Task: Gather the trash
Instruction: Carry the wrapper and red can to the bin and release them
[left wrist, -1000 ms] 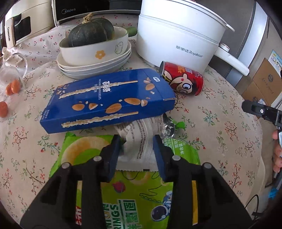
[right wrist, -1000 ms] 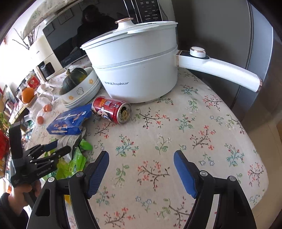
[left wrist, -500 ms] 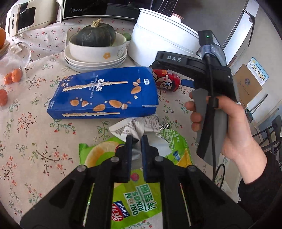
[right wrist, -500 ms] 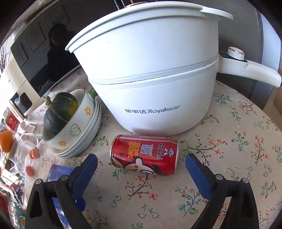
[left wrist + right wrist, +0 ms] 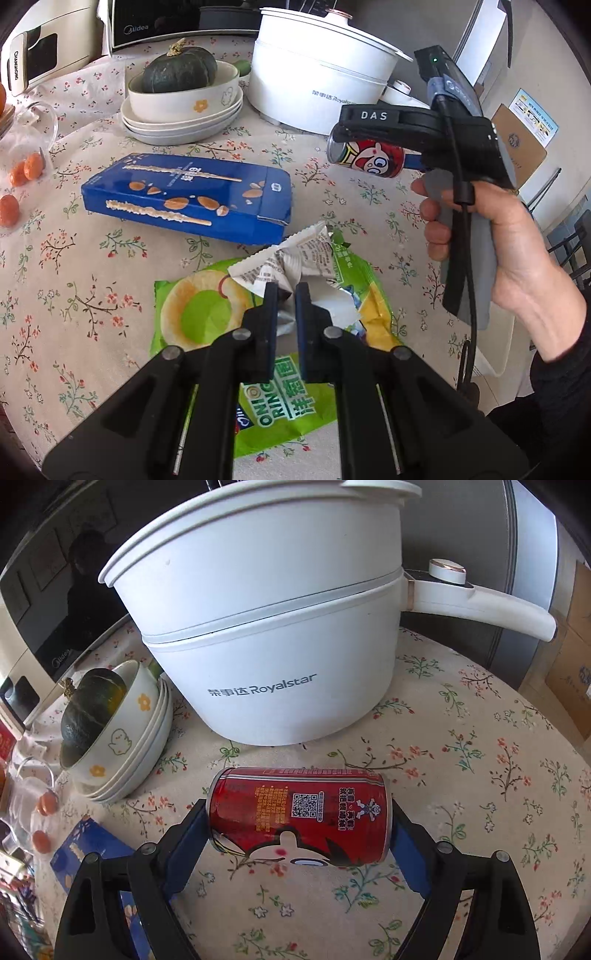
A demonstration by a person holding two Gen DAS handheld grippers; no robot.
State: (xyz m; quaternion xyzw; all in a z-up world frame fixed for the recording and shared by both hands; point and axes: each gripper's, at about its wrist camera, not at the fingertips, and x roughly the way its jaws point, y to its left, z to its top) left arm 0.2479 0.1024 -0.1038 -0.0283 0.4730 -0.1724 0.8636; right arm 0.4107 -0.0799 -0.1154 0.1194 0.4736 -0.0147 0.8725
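Pinching the crumpled white wrapper (image 5: 284, 264), your left gripper (image 5: 283, 295) has its jaws nearly closed on the paper, which sticks out just ahead of the fingertips, above the green onion-ring bag (image 5: 207, 310). The blue snack box (image 5: 184, 197) lies further ahead and to the left. Your right gripper (image 5: 299, 834) is spread wide and closing, with the red can (image 5: 299, 816) lying on its side between the blue pads, its ends at or just short of them. The white pot (image 5: 266, 635) stands beyond the can.
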